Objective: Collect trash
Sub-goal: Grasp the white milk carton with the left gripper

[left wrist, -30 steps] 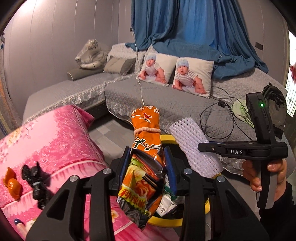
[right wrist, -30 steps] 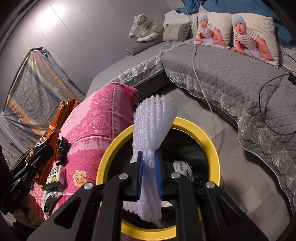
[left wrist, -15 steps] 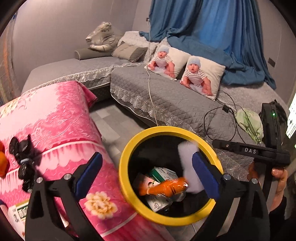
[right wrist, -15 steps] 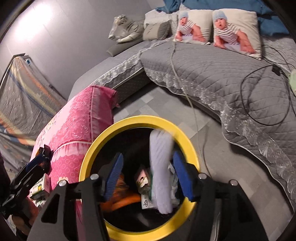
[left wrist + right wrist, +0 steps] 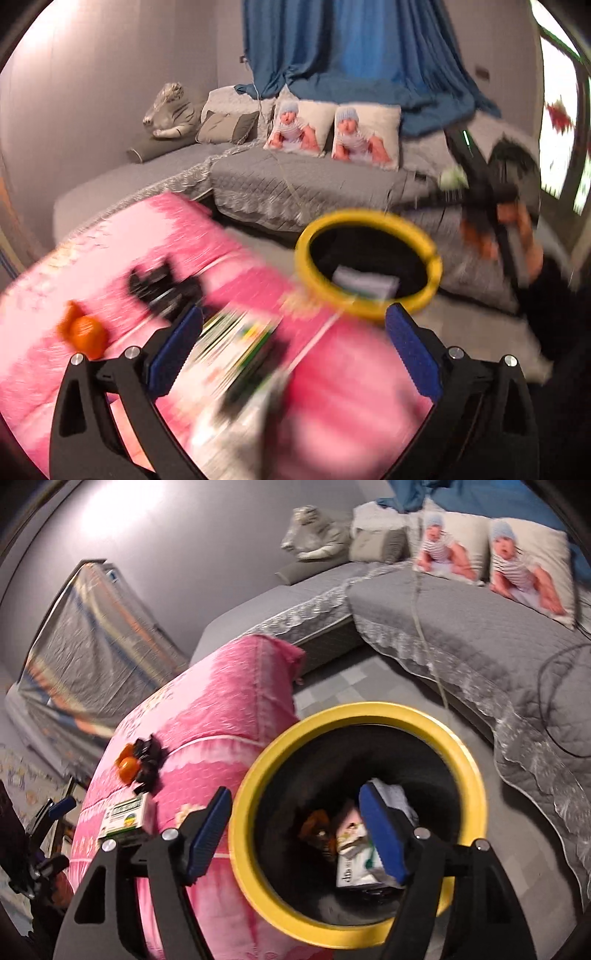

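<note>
My left hand-held gripper (image 5: pixel 291 350) hangs with jaws apart and empty over a blurred green-and-white carton (image 5: pixel 236 339) at lower centre on the pink quilted bench (image 5: pixel 351 398). I'd steady first, then straddle its narrow sides. My right hand-held gripper (image 5: pixel 295 834) is likewise apart and empty above the yellow-rimmed black bin (image 5: pixel 469 760).

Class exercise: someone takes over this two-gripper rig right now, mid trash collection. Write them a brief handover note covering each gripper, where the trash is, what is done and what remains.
Left gripper: open, empty, over the pink table cover.
Right gripper: open, empty, over the yellow-rimmed bin.
Done: an orange snack bag and white wrappers lie in the bin.
Left: a green-and-white box and an orange and black clutter pile sit on the cover. Left view is blurred; check there.
</note>
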`<state>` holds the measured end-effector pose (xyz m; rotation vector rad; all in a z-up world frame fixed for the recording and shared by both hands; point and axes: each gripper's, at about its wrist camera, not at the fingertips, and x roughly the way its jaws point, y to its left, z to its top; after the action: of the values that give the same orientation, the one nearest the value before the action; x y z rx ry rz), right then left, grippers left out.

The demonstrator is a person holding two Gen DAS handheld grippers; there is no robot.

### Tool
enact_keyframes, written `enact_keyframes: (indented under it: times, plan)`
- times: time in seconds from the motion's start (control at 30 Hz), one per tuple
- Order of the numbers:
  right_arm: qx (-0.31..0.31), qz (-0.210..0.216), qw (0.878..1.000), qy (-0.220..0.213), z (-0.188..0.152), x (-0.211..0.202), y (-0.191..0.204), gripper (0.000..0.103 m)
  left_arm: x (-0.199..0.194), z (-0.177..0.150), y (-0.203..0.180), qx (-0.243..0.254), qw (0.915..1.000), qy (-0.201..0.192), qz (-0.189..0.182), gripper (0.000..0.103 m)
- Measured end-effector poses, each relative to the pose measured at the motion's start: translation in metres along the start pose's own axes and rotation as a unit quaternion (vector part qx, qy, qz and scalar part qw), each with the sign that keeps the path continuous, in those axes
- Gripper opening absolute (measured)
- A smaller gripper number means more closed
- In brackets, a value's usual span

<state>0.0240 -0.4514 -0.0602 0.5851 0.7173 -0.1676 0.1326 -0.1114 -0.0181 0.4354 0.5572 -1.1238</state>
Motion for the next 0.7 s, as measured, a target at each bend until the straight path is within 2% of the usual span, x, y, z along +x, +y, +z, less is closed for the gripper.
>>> enact_keyframes:
  times: [0.1,0.17,0.3,0.43,0.7]
  plan:
    - [-0.015,0.008,1.0,0.007,-0.003,0.005,0.02,0.069,-0.023,-0.04,0.013,0.017,0.9988,0.034,0.03,0.095]
    - [-0.026,0.012,1.0,0.012,-0.004,0.01,0.034,0.07,-0.03,-0.066,0.026,-0.008,0.9984,0.054,0.017,0.094]
    - [-0.042,0.025,0.998,0.025,-0.006,0.021,0.058,0.07,-0.03,-0.092,0.046,-0.054,0.9965,0.063,0.006,0.094]
    - [-0.065,0.03,0.997,0.033,-0.007,0.026,0.079,0.07,-0.021,-0.096,0.054,-0.074,0.9953,0.063,0.001,0.094]
    - [-0.084,0.031,0.996,0.031,-0.012,0.021,0.087,0.07,0.006,-0.093,0.042,-0.042,0.9954,0.085,-0.016,0.093]
